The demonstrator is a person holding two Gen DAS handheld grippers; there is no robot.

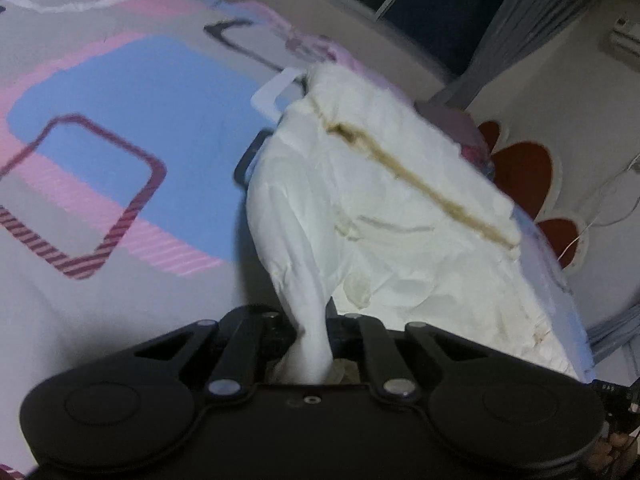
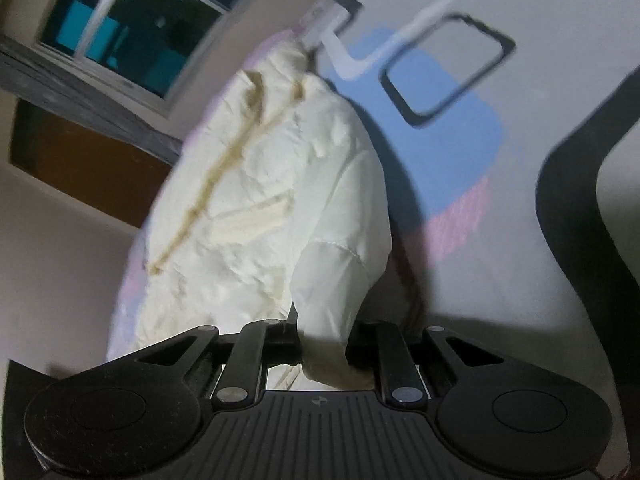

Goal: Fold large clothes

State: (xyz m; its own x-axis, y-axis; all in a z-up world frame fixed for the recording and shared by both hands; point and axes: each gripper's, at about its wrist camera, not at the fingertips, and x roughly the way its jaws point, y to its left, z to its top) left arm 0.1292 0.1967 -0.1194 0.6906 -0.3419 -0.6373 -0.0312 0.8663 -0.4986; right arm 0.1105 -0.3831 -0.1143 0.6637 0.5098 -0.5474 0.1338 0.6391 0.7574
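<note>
A large white jacket (image 1: 400,216) with a tan zipper strip lies crumpled on the patterned bedsheet (image 1: 120,120). My left gripper (image 1: 312,340) is shut on a bunched fold of the jacket, which rises from the jaws toward the heap. In the right wrist view the same white jacket (image 2: 260,200) lies ahead and left. My right gripper (image 2: 324,348) is shut on another fold of it, lifted off the sheet. The fingertips of both grippers are hidden by the cloth.
The bedsheet (image 2: 460,152) has blue, pink and grey blocks with dark square outlines. A window (image 2: 132,28) and wall lie beyond the bed's far edge. A red-and-white flower mat (image 1: 524,184) lies off the bed's right side. A dark curved shape (image 2: 572,200) crosses the right wrist view.
</note>
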